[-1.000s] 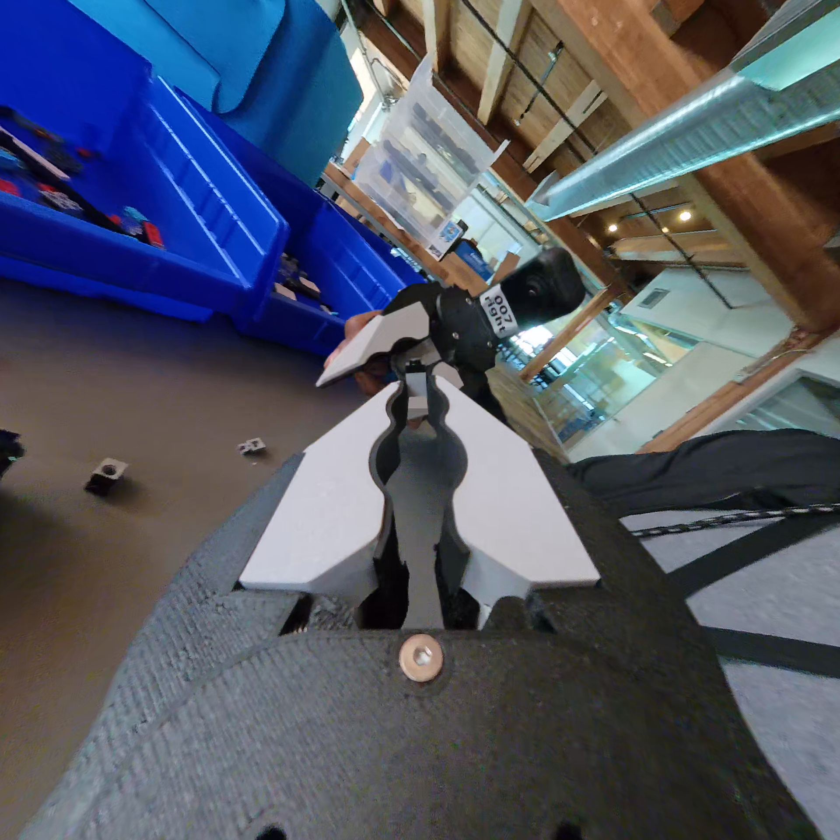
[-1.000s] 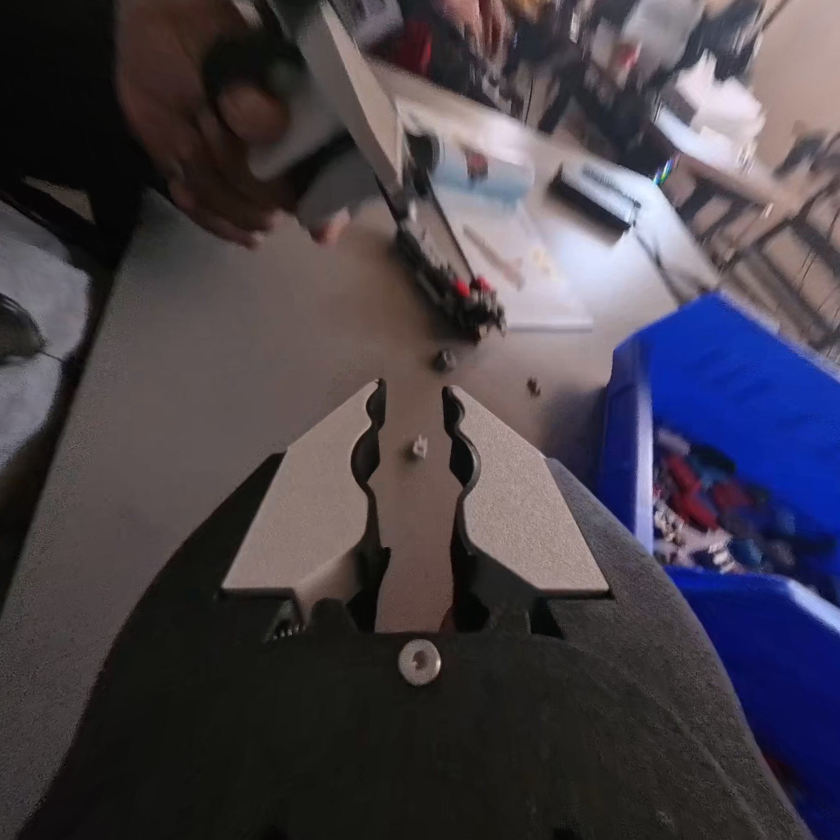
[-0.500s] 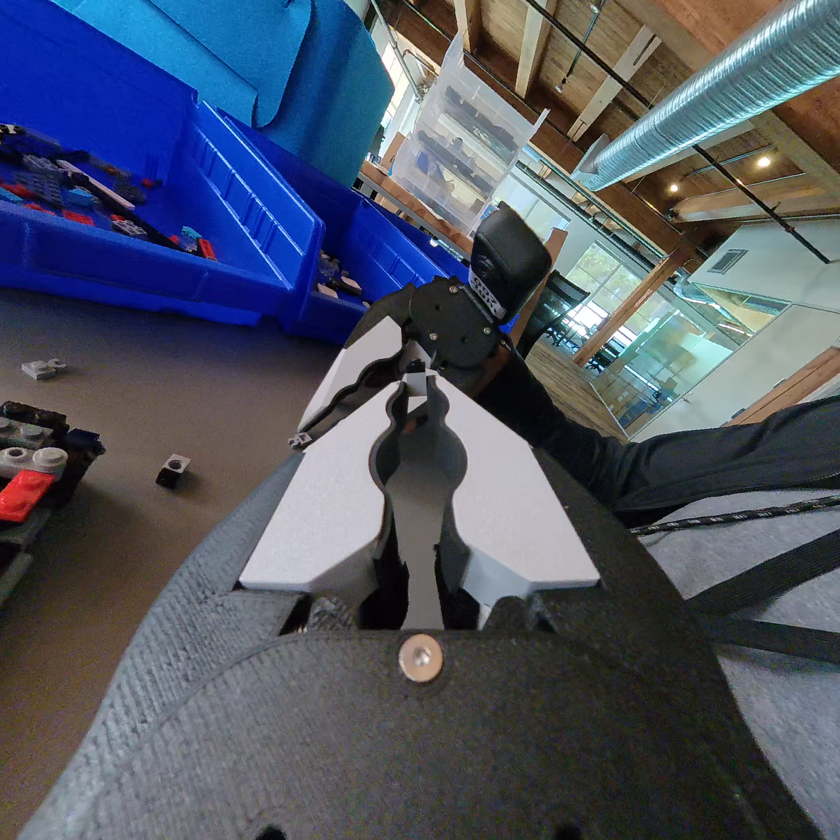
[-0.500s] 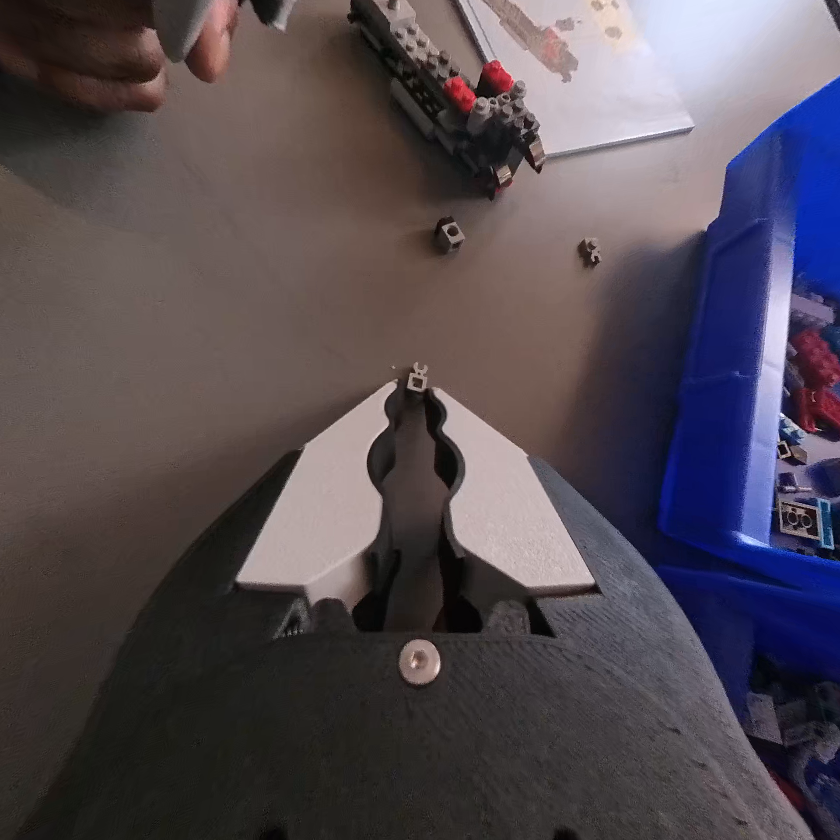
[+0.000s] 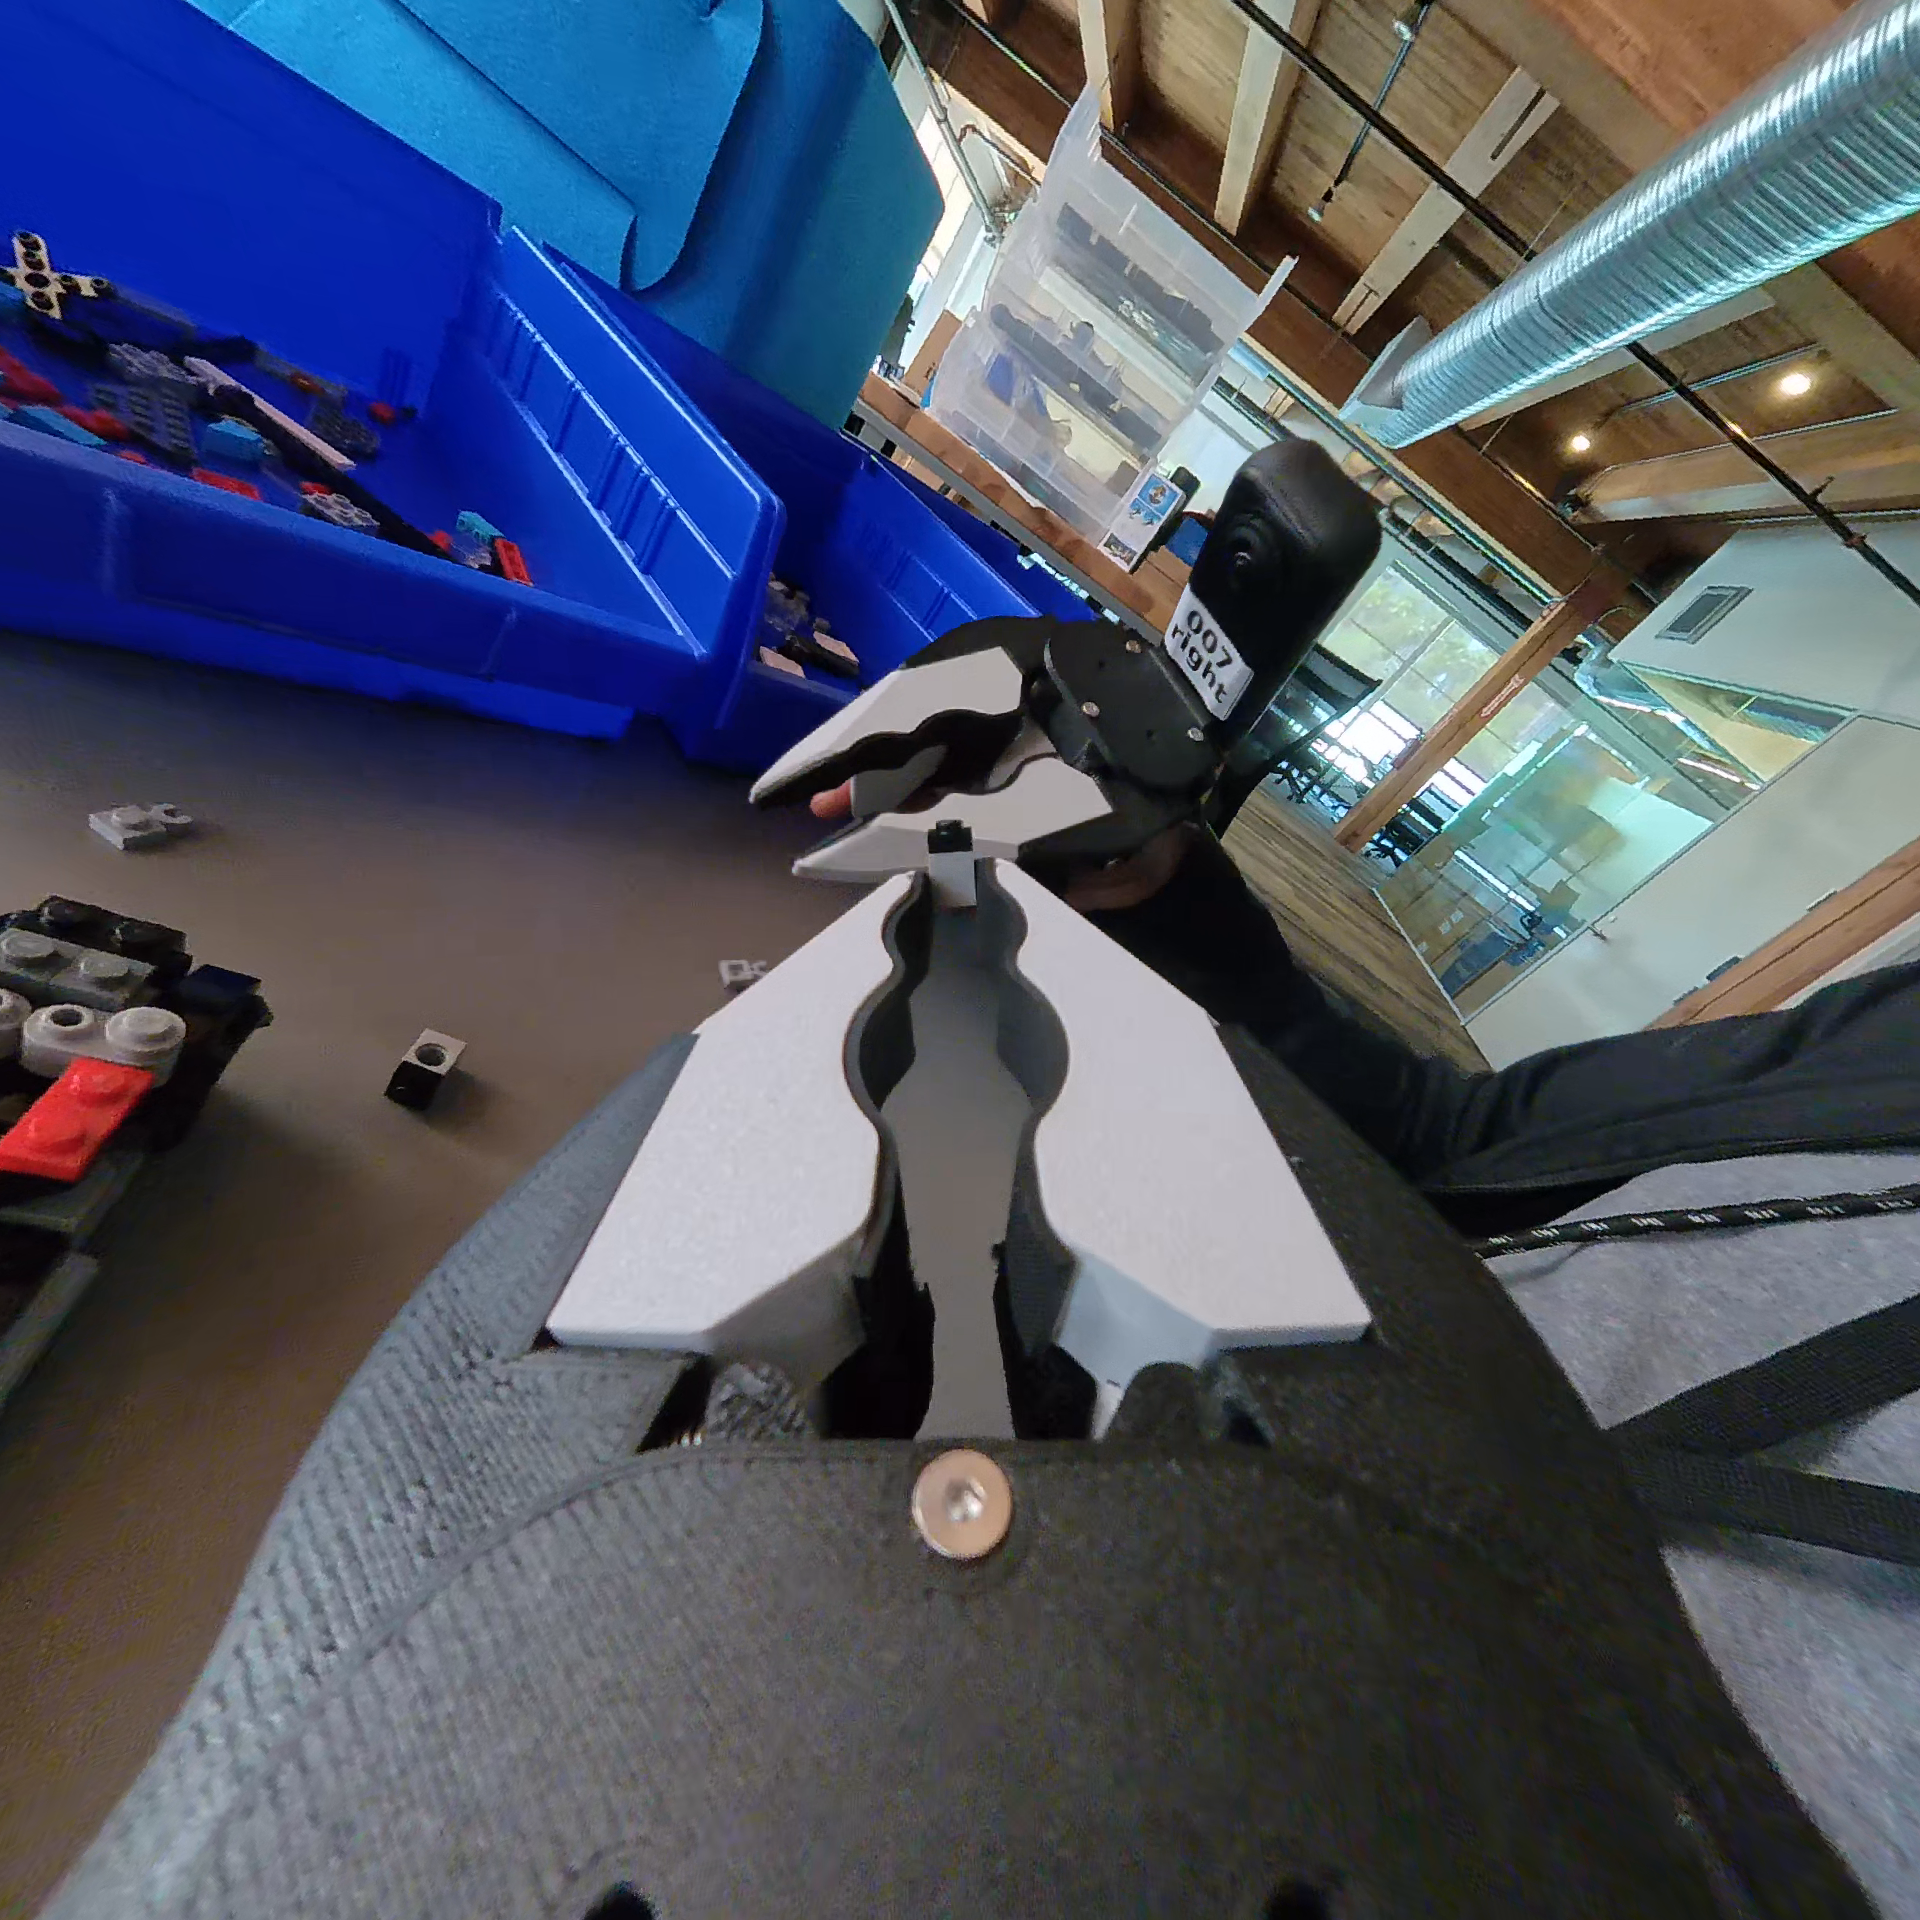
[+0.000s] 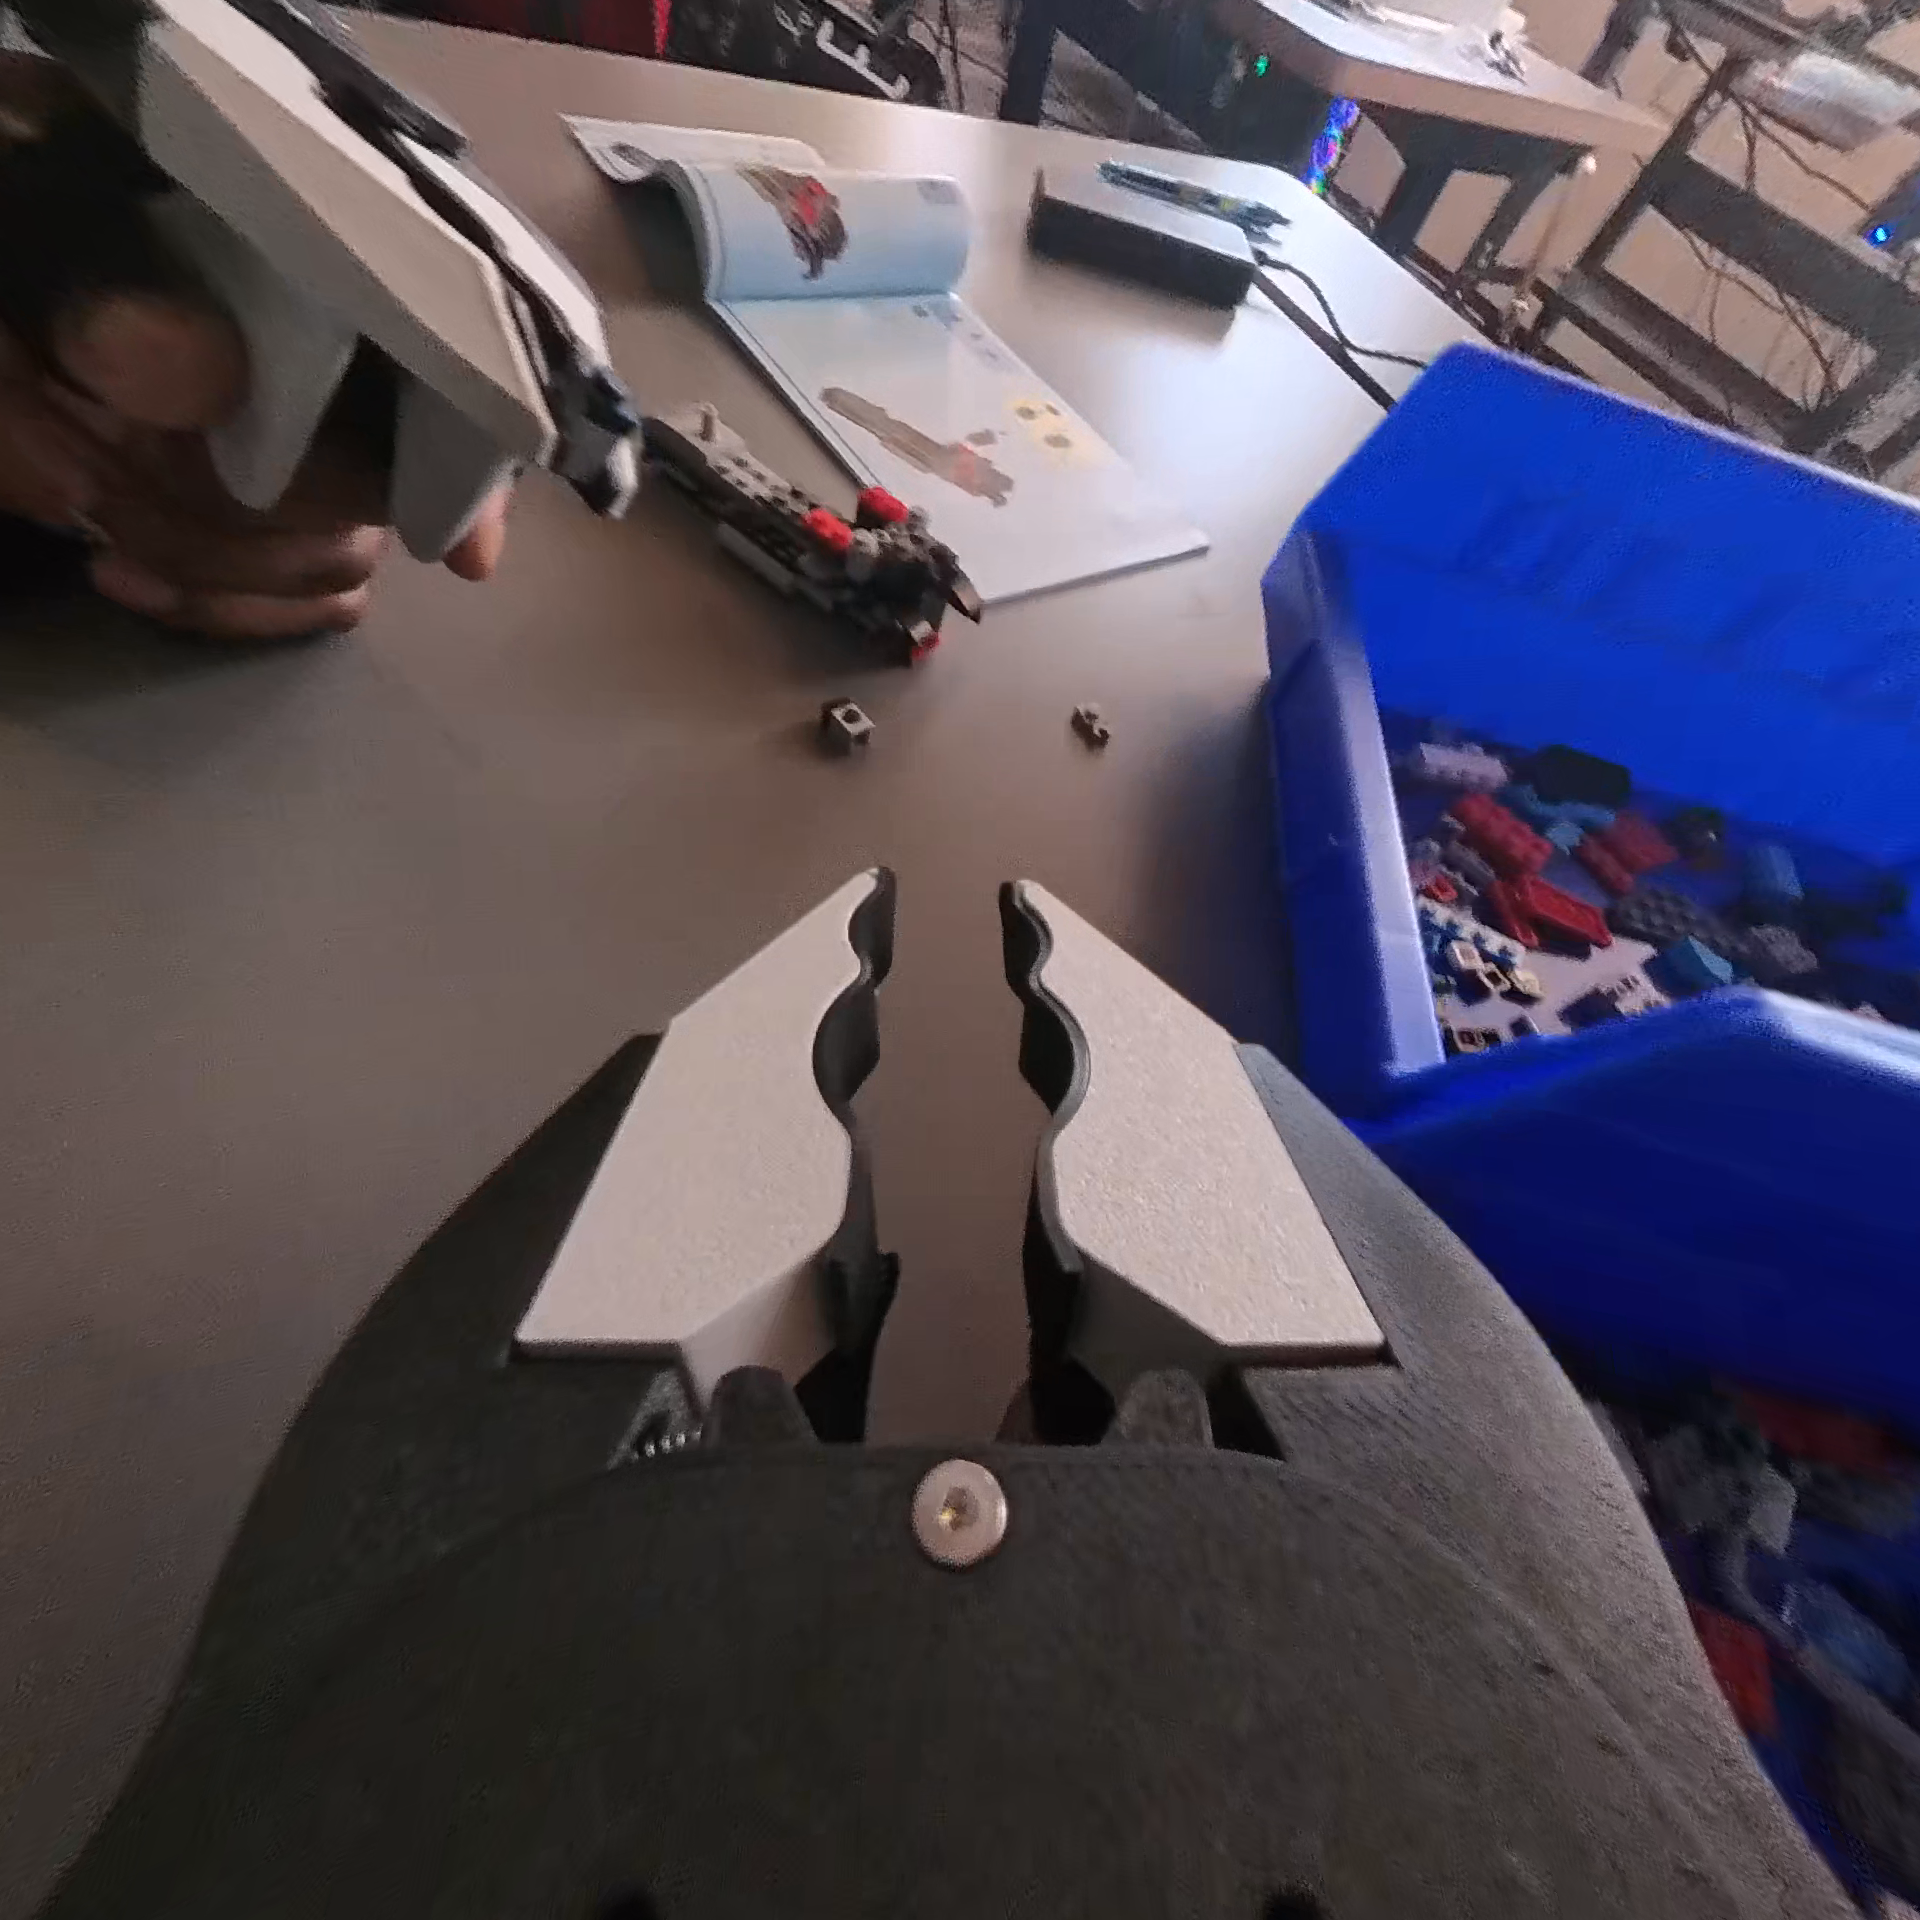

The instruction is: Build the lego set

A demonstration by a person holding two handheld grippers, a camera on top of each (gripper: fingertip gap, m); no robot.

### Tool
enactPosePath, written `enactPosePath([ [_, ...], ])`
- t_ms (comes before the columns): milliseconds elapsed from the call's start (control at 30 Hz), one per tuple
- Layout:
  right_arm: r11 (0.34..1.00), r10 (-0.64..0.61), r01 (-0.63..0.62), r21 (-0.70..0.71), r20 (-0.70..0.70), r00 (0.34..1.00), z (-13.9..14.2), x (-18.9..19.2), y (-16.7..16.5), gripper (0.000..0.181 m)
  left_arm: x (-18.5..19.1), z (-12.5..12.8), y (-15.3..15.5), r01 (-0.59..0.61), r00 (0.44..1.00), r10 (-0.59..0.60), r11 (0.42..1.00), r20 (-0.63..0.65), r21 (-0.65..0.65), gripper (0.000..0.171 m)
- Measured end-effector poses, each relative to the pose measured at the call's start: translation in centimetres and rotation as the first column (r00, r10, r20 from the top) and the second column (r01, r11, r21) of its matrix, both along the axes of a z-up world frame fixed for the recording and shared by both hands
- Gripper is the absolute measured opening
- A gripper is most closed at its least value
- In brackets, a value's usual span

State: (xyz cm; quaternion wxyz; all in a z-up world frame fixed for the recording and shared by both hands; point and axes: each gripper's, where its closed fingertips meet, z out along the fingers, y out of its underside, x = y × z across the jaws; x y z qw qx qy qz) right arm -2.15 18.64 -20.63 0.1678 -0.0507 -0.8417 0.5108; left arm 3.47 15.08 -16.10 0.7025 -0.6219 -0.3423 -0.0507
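My left gripper (image 5: 954,885) is shut on a small grey piece with a black stud (image 5: 953,868), held above the table. It also shows at the top left of the right wrist view (image 6: 561,416), just left of the dark lego model with red bricks (image 6: 831,540). That model is at the left edge of the left wrist view (image 5: 83,1049). My right gripper (image 6: 945,894) is open and empty above the table. In the left wrist view it (image 5: 787,831) hovers just beyond my left fingertips. A tiny grey piece (image 5: 740,971) lies on the table below it.
A black cube (image 6: 844,724) and a small clip piece (image 6: 1089,724) lie loose before the model. An open instruction booklet (image 6: 935,395) and a black box (image 6: 1138,244) lie behind it. Blue bins of bricks (image 6: 1340,831) stand at the right. A person's hand (image 6: 208,582) rests on the table. My hands' fingertips stand some 8 cm from each other. My right tips are roughly 9 cm from the black cube (image 6: 844,724). The left camera catches it too, in the left wrist view (image 5: 449,1066).
My right gripper closed at the tiny grey piece on the table, then opened and lifted without it. My left gripper kept hold of its piece and swung toward the model.
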Motion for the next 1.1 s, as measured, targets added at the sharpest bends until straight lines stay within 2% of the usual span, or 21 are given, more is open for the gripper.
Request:
enactPosePath([
  [167,0.998,-0.026,0.023,0.054,0.053,0.998,-1.3,0.0,1.2,0.018,-0.1,-0.1,0.1,0.004,1.000,-0.004,1.000,0.010,-0.005,0.008],
  [400,0.976,-0.009,-0.009,0.219,0.082,0.997,-3.7,0.9,1.3,0.018,-0.1,-0.2,0.1,0.003,1.000,-0.003,1.000,0.013,-0.007,0.008],
  [533,0.957,0.007,-0.022,0.290,0.054,0.999,-4.7,1.2,0.9,0.018,-0.1,-0.2,0.1,0.003,1.000,-0.003,1.000,0.014,-0.008,0.008],
  [633,0.951,0.060,-0.052,0.305,-0.018,0.998,-4.6,1.7,0.1,0.008,-0.1,-0.2,0.2,0.003,1.000,-0.003,1.000,0.016,-0.009,0.008],
  [700,0.965,0.087,-0.057,0.255,-0.107,0.990,-3.6,1.8,-0.8,0.007,-0.1,-0.2,0.1,0.002,1.000,-0.002,1.000,0.017,-0.006,0.008],
  [767,0.991,0.096,-0.076,0.110,-0.191,0.977,-1.1,2.1,-1.7,0.008,-0.1,-0.2,0.1,0.001,1.000,-0.001,1.000,0.017,-0.002,0.008],
  [833,0.997,0.078,-0.082,-0.006,-0.220,0.972,1.1,2.3,-1.8,0.021,-0.1,-0.2,0.1,0.001,1.000,-0.001,1.000,0.017,-0.001,0.008],
  [900,0.995,0.042,-0.061,-0.076,-0.233,0.972,2.5,1.9,-1.3,0.024,-0.1,-0.2,0.1,0.000,1.000,0.000,1.000,0.018,-0.002,0.008],
  [1000,0.994,-0.011,-0.010,-0.106,-0.198,0.980,2.7,0.9,-0.3,0.023,-0.2,-0.2,0.0,-0.004,1.000,0.004,1.000,0.019,0.000,0.008],
  [1100,0.998,-0.013,0.004,-0.059,-0.144,0.989,1.5,0.6,0.2,0.020,-0.3,-0.2,0.0,-0.009,1.000,0.009,1.000,0.021,0.000,0.008],
])
